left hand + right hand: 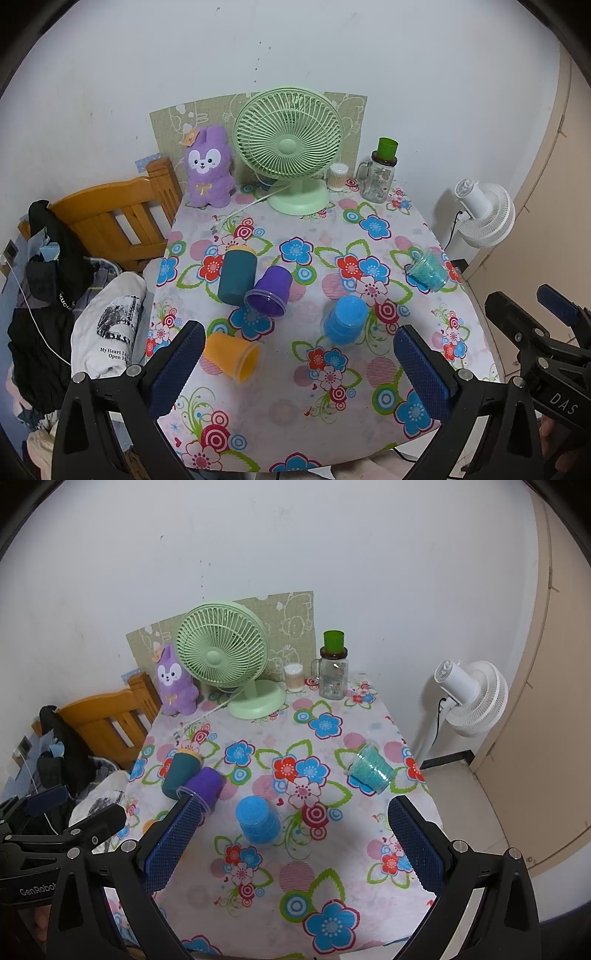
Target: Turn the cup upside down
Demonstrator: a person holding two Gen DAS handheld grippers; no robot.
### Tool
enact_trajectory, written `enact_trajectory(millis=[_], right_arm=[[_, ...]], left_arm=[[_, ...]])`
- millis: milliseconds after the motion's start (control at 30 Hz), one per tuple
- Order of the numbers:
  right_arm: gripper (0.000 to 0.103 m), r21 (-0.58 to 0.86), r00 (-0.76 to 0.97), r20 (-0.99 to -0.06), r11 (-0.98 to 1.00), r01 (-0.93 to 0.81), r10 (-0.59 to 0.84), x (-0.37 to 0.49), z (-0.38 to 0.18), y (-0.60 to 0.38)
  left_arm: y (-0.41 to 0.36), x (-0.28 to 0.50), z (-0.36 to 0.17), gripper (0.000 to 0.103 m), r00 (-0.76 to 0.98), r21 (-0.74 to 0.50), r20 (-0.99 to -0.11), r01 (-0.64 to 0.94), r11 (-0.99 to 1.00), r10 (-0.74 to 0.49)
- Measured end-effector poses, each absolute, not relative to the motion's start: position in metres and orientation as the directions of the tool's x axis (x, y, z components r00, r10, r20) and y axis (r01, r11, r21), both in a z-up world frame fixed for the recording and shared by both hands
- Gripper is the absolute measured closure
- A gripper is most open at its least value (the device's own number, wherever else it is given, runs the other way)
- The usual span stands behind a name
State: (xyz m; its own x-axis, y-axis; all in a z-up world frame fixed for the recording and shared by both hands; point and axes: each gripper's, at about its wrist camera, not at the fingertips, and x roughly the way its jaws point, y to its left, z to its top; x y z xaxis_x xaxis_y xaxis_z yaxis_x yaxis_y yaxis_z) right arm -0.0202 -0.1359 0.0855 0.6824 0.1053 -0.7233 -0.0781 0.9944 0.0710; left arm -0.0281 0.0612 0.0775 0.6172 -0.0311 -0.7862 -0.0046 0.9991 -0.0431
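Both the left gripper (299, 354) and right gripper (291, 834) gape empty, so nudging the tipped orange cup (231, 356) could roll it off the table edge (476, 332).

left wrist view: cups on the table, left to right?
orange cup → dark teal cup → purple cup → blue cup → clear teal cup. The orange, purple and clear teal ones lie on their sides.
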Motion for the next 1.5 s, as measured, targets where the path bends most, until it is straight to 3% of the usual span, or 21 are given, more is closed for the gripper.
enact_trajectory(millis=[733, 1500], right_arm=[[0.001, 0.071, 0.681, -0.724, 0.994, -0.079, 0.106, -0.016, 0.082, -0.135], [0.001, 0.059, 0.614, -0.784, 0.996, -0.067, 0.088, 0.037, 0.061, -0.144]], left_arm=[[0.064, -0.018, 0.074, 0.0, 0.607, -0.03, -0.794, -0.005, 1.0, -0.02], [0.054, 0.03, 0.057, 0.0, 0.54, -0.055, -0.84, 0.029, 0.998, -0.062]])
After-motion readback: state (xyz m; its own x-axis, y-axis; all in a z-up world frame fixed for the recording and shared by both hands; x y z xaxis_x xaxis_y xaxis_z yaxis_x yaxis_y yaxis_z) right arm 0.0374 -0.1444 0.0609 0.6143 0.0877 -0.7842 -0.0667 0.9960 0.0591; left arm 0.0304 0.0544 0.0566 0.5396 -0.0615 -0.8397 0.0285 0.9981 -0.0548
